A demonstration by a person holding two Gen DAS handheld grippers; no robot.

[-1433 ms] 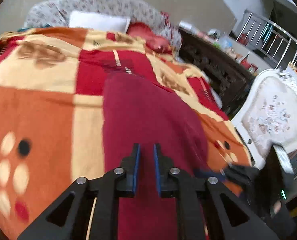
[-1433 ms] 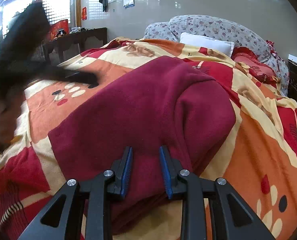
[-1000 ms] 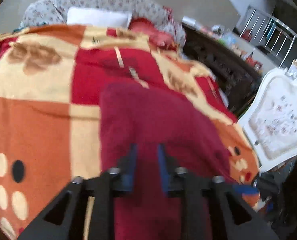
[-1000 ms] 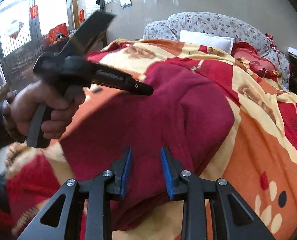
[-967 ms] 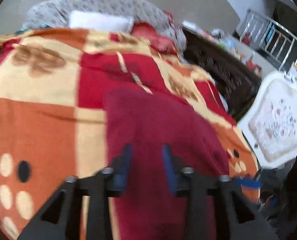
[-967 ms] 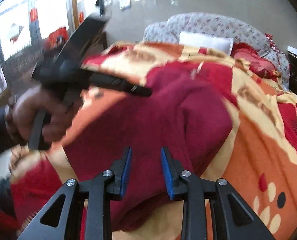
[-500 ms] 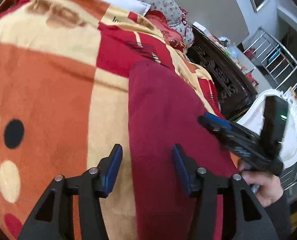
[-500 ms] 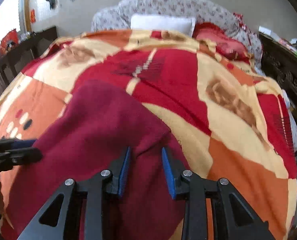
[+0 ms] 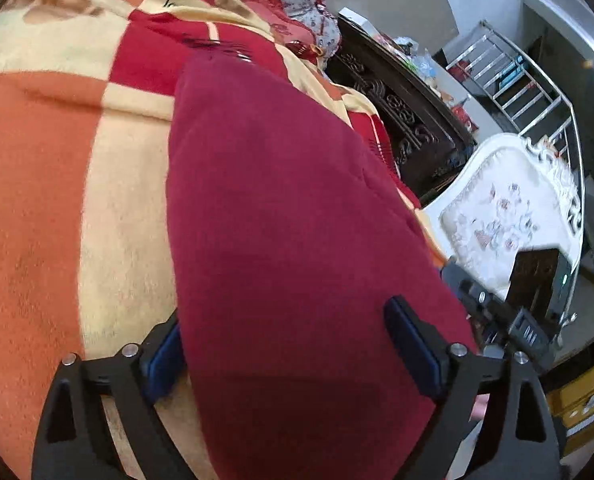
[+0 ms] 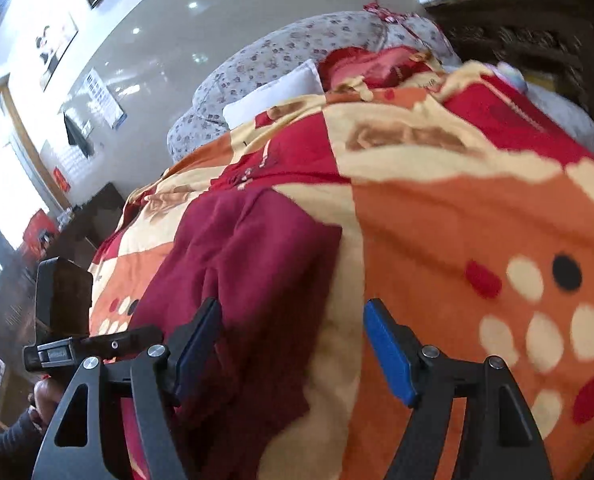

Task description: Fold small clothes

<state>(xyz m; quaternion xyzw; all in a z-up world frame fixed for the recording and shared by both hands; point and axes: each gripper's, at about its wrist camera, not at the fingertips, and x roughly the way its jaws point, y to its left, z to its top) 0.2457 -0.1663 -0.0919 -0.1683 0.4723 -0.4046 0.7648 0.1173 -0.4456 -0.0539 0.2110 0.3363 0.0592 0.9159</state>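
Observation:
A folded maroon garment (image 9: 281, 208) lies flat on a bed blanket (image 9: 37, 184) checked in orange, cream and red. My left gripper (image 9: 289, 356) hangs low over the garment's near end, and its jaws are opening wide. The cloth runs between its fingers (image 9: 413, 348) with no pad pressing on it. In the right wrist view the garment (image 10: 249, 272) lies left of centre. My right gripper (image 10: 293, 346) is over its right edge with jaws opening, straddling cloth and blanket (image 10: 477, 232). Each view shows the other gripper (image 10: 65, 320) at its side.
A white pillow (image 10: 273, 92) and a floral headboard (image 10: 257, 56) stand at the far end of the bed. To the bed's right are a dark carved cabinet (image 9: 401, 108), a white padded chair (image 9: 501, 216) and a metal railing (image 9: 529, 92). A person's hand (image 10: 41, 396) holds the left gripper.
Both grippers' jaws have spread from narrow to wide. The left gripper has sunk closer to the garment. The right gripper has rolled and swung to the garment's right edge.

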